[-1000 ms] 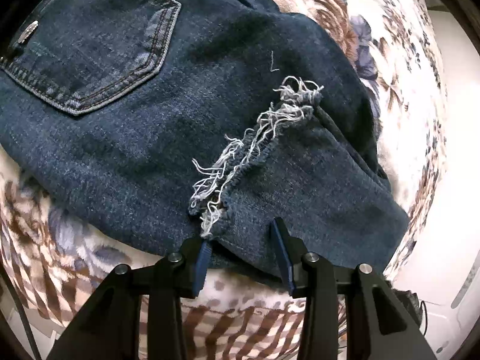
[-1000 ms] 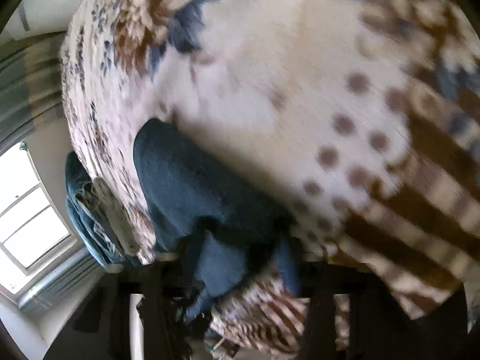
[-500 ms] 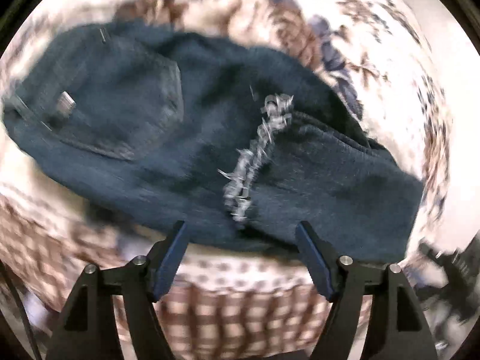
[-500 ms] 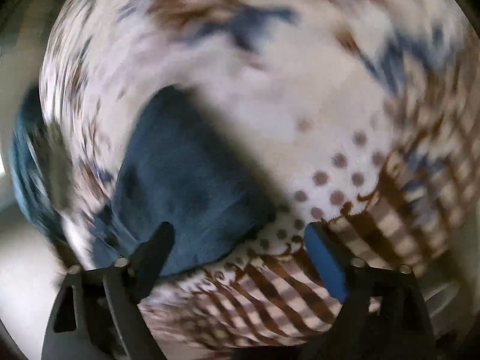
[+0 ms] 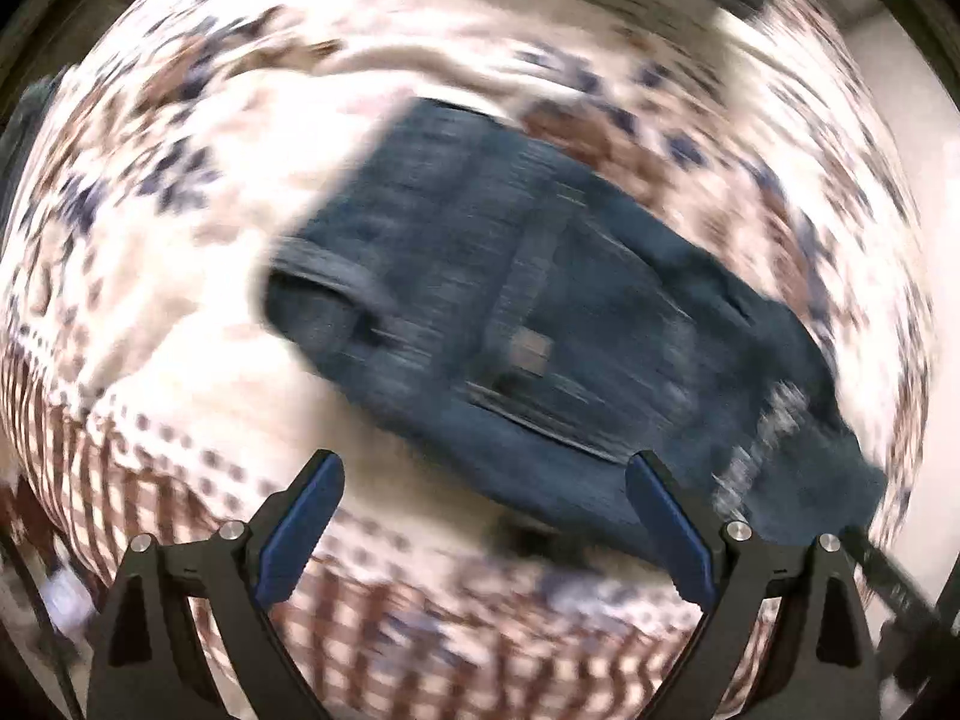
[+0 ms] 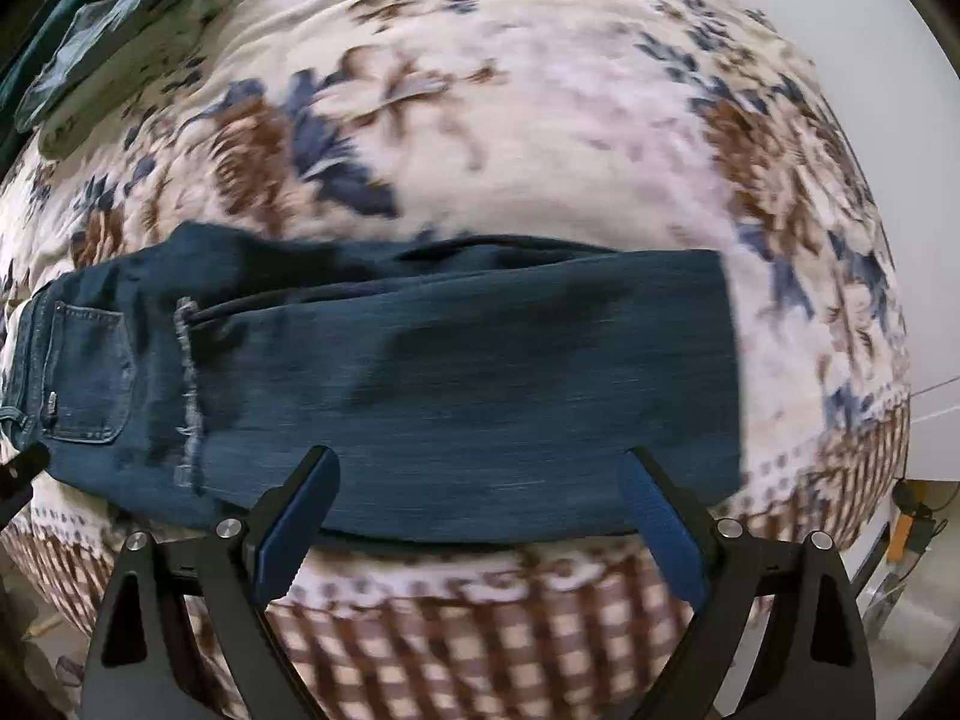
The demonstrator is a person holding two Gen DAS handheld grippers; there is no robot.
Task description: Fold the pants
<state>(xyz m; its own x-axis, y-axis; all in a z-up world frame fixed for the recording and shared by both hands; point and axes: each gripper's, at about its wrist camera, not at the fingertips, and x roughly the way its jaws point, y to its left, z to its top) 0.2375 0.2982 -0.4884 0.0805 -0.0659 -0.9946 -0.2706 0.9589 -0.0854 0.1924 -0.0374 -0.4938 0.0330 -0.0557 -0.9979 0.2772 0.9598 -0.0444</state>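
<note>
Bed: a flowered bedspread (image 6: 540, 138) in cream, brown and blue, with a checked border along the near edge
Jeans: dark blue jeans (image 6: 456, 384) lie flat on the bedspread, folded lengthwise and then over, frayed hem (image 6: 189, 396) just beside the back pocket (image 6: 90, 372)
Pile: other clothes (image 6: 114, 30) lie at the far left, well apart from the jeans
Left gripper (image 5: 483, 531): jaws have just been opening, now wide, nothing between them
Right gripper (image 6: 477, 531): jaws have just been opening, now wide apart, gripping nothing
</note>
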